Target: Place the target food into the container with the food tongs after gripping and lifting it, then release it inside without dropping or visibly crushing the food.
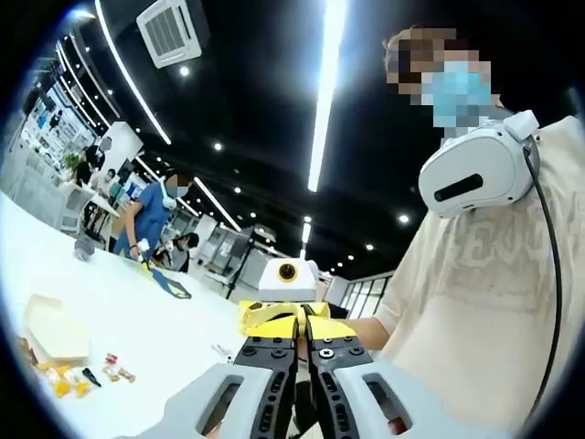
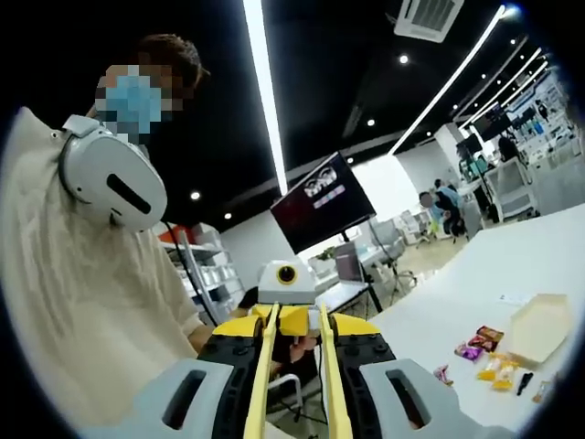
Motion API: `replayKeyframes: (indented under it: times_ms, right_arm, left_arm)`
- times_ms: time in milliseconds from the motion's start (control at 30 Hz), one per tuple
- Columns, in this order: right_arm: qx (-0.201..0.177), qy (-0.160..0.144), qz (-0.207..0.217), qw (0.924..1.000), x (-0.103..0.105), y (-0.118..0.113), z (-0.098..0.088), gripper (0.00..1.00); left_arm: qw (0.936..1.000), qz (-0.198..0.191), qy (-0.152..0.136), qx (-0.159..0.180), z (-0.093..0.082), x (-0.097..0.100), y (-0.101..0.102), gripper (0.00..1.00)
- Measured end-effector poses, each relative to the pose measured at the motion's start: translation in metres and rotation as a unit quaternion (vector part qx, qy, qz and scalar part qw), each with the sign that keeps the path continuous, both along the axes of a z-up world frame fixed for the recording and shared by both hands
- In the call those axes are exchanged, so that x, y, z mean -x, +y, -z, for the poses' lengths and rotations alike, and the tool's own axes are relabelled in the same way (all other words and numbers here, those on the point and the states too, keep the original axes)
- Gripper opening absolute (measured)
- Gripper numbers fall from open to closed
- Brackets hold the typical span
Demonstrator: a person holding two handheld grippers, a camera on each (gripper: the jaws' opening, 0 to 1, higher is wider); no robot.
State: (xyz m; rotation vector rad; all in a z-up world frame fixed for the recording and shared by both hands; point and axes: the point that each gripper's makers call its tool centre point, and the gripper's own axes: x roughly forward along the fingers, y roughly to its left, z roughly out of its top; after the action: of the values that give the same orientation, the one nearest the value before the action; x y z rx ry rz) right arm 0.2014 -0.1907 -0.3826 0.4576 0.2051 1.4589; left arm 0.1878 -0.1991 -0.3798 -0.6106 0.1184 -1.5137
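L grip view: table [image 1: 137,311] spreads left; container [image 1: 57,329] on it near left, snack packets [image 1: 117,370] just right of container. Person [image 1: 475,274] right, headset [image 1: 477,169] at neck. R grip view: container [image 2: 537,327] on table far right, packets [image 2: 482,341] left of it, monitor [image 2: 322,201] behind.
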Motion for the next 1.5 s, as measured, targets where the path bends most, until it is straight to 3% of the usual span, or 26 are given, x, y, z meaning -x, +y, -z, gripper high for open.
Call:
replayKeyframes:
  times_ms: [167, 933, 1500]
  right_arm:
    - [0.013, -0.02, -0.007, 0.9997, 0.003, 0.002, 0.003, 0.28]
    - [0.041, -0.013, -0.029, 0.9987, 0.015, 0.0, 0.013, 0.27]
    - [0.074, -0.018, 0.005, 0.9971, 0.005, -0.004, 0.026, 0.27]
  left_arm:
    - [0.9999, 0.007, -0.003, -0.014, 0.004, 0.002, 0.001, 0.0]
    - [0.997, 0.022, -0.036, -0.065, 0.013, 0.014, -0.003, 0.0]
    - [0.9909, -0.027, -0.042, -0.125, 0.028, 0.002, -0.002, 0.02]
